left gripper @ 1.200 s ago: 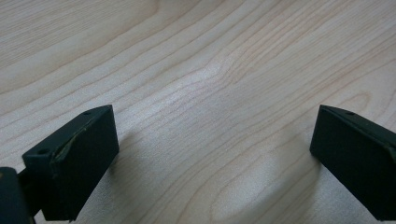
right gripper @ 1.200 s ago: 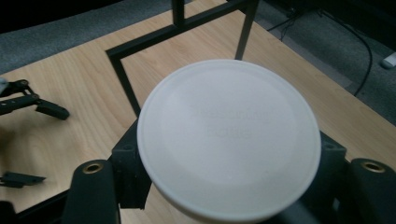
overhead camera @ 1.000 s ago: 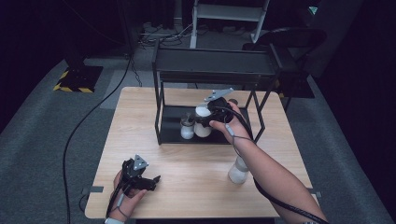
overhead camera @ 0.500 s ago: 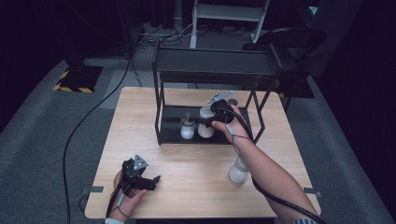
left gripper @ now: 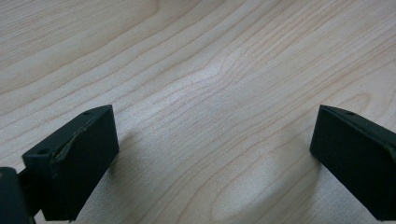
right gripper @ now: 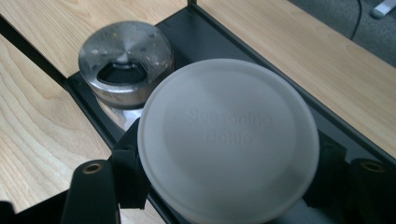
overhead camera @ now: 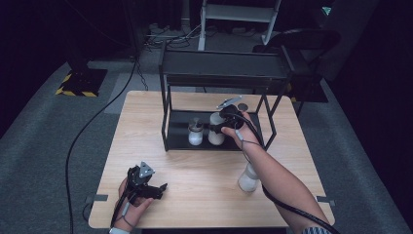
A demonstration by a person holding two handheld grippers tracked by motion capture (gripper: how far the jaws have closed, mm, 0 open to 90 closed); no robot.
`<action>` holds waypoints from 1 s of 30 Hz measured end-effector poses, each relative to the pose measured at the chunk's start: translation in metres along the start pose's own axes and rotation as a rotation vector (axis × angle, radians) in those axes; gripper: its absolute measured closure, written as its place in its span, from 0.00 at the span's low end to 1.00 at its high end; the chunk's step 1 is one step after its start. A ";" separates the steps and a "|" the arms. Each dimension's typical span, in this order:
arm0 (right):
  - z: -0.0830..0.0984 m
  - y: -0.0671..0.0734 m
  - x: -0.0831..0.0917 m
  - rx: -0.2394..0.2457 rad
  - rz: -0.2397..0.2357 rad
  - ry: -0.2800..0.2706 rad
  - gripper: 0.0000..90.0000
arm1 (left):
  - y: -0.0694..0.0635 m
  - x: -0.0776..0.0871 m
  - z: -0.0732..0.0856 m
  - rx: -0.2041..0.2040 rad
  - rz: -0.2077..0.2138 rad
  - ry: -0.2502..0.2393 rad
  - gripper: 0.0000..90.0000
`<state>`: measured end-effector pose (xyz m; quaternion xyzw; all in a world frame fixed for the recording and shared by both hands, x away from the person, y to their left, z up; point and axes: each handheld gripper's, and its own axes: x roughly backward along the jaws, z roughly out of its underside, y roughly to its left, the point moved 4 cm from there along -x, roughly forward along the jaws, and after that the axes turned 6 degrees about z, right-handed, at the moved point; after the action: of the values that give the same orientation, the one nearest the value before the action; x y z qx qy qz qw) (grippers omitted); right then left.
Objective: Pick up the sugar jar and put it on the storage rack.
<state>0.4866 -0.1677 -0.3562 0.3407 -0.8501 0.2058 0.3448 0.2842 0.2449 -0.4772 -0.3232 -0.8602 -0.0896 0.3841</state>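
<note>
The right gripper [overhead camera: 220,127] clamps the seasoning bottle [right gripper: 228,140] on the black rack's [overhead camera: 214,73] bottom shelf — just beside a metal-capped jar [right gripper: 125,63]. In front of the rack, the left gripper [overhead camera: 148,187] gapes empty.

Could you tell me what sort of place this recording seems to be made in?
Probably a lab or studio set up for recording, not a kitchen: a lone wooden table stands on grey carpet amid dark surroundings, with hazard-striped tape and loose cables on the floor.
</note>
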 end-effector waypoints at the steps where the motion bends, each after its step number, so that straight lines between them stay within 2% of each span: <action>1: 0.001 0.000 0.000 -0.006 -0.001 -0.001 0.37 | 0.000 0.000 0.000 0.001 0.000 0.001 0.01; 8: 0.002 -0.002 0.000 -0.016 -0.002 0.004 0.36 | 0.000 0.000 0.000 0.001 0.000 0.001 0.01; 10: 0.003 -0.002 0.001 -0.014 0.010 0.004 0.30 | 0.000 0.000 0.000 0.001 0.000 0.001 0.01; 14: 0.002 0.000 0.004 0.005 0.009 -0.006 0.25 | 0.000 0.000 0.000 0.001 0.000 0.001 0.01; 19: 0.002 0.000 0.018 -0.036 0.007 -0.031 0.14 | 0.000 0.000 0.000 -0.004 0.003 -0.001 0.01; 30: 0.015 0.008 0.064 -0.041 0.001 -0.098 0.10 | 0.000 0.000 0.000 -0.002 0.002 0.001 0.01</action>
<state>0.4402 -0.1990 -0.3204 0.3425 -0.8703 0.1715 0.3097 0.2841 0.2446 -0.4771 -0.3241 -0.8598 -0.0901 0.3843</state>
